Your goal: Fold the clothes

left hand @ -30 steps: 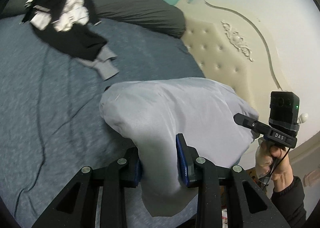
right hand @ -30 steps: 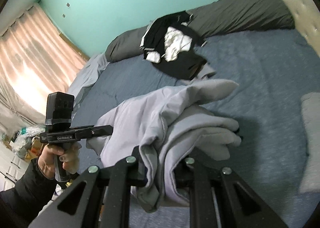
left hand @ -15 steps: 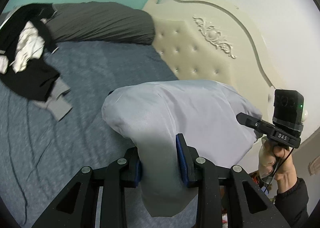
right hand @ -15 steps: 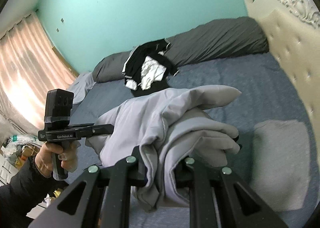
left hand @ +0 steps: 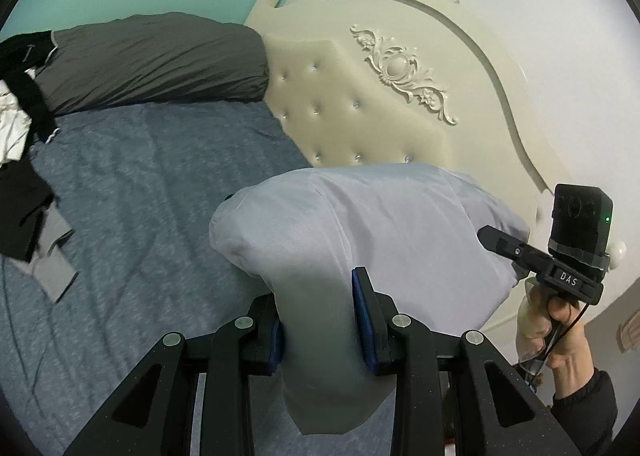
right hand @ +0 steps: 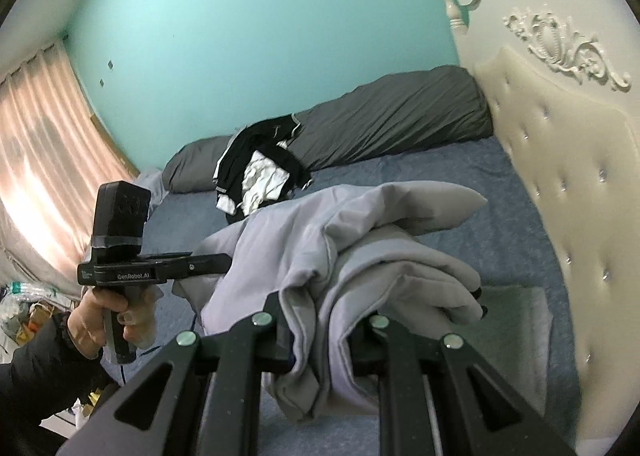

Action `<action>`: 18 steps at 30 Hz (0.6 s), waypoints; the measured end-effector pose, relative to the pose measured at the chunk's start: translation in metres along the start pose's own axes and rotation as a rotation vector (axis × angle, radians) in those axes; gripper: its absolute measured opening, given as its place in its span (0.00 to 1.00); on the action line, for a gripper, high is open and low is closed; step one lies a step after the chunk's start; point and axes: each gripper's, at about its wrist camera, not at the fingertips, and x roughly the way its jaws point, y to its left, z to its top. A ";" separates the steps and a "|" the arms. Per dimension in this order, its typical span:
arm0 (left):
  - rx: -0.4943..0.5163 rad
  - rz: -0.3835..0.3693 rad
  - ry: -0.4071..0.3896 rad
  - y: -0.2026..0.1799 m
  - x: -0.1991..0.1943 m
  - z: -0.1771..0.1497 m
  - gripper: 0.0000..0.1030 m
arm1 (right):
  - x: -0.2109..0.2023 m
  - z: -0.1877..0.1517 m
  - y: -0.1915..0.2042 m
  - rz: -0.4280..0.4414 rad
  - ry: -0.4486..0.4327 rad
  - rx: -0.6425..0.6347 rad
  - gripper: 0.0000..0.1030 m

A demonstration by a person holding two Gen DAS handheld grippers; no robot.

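Observation:
Both grippers hold one folded light grey garment (left hand: 380, 232) up in the air above the blue bedspread (left hand: 140, 183). My left gripper (left hand: 320, 320) is shut on its near edge, blue pads pressing the cloth. My right gripper (right hand: 324, 332) is shut on the bunched layers of the same garment (right hand: 360, 240). In the right wrist view the left gripper (right hand: 156, 270) shows at the left, in a hand. In the left wrist view the right gripper (left hand: 560, 264) shows at the right, its fingertips hidden behind the cloth.
A pile of black and white clothes (right hand: 260, 171) lies against a dark grey bolster (right hand: 392, 123) at the far side. A folded grey-green piece (right hand: 516, 328) lies flat by the cream tufted headboard (right hand: 560, 159). A grey cloth strip (left hand: 52, 268) lies at the left.
Both grippers have swung with the held garment toward the headboard. The clothes pile has slid to the left edge of the left wrist view. The grips are unchanged.

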 end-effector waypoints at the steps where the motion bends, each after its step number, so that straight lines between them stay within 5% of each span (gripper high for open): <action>1: 0.004 0.000 -0.001 -0.004 0.006 0.003 0.32 | -0.002 0.002 -0.007 -0.003 -0.003 0.000 0.14; 18: 0.007 0.015 -0.028 -0.042 0.108 0.028 0.32 | -0.014 0.011 -0.112 -0.051 -0.053 -0.046 0.14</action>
